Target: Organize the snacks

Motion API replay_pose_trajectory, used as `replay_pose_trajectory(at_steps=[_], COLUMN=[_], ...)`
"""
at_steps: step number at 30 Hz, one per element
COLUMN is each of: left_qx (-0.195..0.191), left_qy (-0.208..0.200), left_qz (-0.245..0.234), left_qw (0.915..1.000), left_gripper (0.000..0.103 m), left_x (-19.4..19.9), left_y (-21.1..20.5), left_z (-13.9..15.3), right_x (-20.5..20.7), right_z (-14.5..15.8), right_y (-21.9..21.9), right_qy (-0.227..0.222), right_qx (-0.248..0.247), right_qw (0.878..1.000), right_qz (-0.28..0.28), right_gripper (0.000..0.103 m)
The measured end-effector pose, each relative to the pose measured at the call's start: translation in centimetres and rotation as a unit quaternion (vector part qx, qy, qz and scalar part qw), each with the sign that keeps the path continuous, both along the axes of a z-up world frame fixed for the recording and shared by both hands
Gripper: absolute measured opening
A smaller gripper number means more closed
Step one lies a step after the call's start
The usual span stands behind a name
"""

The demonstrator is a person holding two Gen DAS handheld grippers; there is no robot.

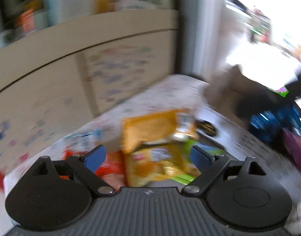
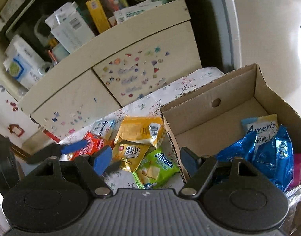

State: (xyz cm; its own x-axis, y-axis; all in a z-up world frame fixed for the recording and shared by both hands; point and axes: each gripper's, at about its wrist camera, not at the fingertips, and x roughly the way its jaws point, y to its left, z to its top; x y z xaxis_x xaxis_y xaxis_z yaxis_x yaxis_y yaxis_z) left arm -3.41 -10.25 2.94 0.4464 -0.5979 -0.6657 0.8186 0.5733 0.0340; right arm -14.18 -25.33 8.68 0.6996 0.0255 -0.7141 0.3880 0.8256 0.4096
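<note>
Both tongs are spread apart and hold nothing. Left tongs [image 1: 148, 158] hang over the loose snacks on the table [image 2: 181, 86], and that view is very blurry. Right tongs [image 2: 147, 161] hang near the front wall of the cardboard box [image 2: 205, 106]

I think the job is partly done: some snacks are in the box, some wait outside. Next, one pair of tongs should go down, close on one loose pack, and carry it over the wall into the box

Outside I count five packs: one green pack [image 2: 158, 169], two yellow packs [image 2: 140, 130], one orange pack [image 2: 91, 144], one pale blue pack [image 2: 103, 126]

In the box: one pale blue pack [image 2: 260, 125], a shiny blue bag [image 2: 268, 153] (maybe two), and something pink [image 2: 300, 167]
</note>
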Motion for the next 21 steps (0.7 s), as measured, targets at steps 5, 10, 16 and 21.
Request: replay_pose_trajectory(at_steps=[5, 10, 16, 21], left_qx=[0.013, 0.02, 0.034, 0.031], left_qy=[-0.005, 0.01, 0.013, 0.025], left_qz=[-0.083, -0.102, -0.115, -0.125], left_qw=[0.9964, 0.9945, 0.9927, 0.9914], left_gripper=[0.09, 0.085, 0.084, 0.083], left_x=[-2.5, -2.8, -2.7, -2.0], left_y=[-2.5, -4.6, -5.9, -6.8], left_z=[-1.0, -2.3, -3.6, -4.3], right_x=[0.0, -0.3, -0.5, -0.3], right_z=[0.5, 1.2, 1.0, 0.9], right_y=[-0.3, -0.6, -0.6, -0.3], right_qy=[-0.008, -0.016, -0.012, -0.009], right_qx=[0.011, 0.015, 0.023, 0.029], right_qw=[1.0, 1.0, 0.999, 0.999], right_qz=[-0.01, -0.019, -0.022, -0.017], right_gripper=[0.083, 0.084, 0.084, 0.084])
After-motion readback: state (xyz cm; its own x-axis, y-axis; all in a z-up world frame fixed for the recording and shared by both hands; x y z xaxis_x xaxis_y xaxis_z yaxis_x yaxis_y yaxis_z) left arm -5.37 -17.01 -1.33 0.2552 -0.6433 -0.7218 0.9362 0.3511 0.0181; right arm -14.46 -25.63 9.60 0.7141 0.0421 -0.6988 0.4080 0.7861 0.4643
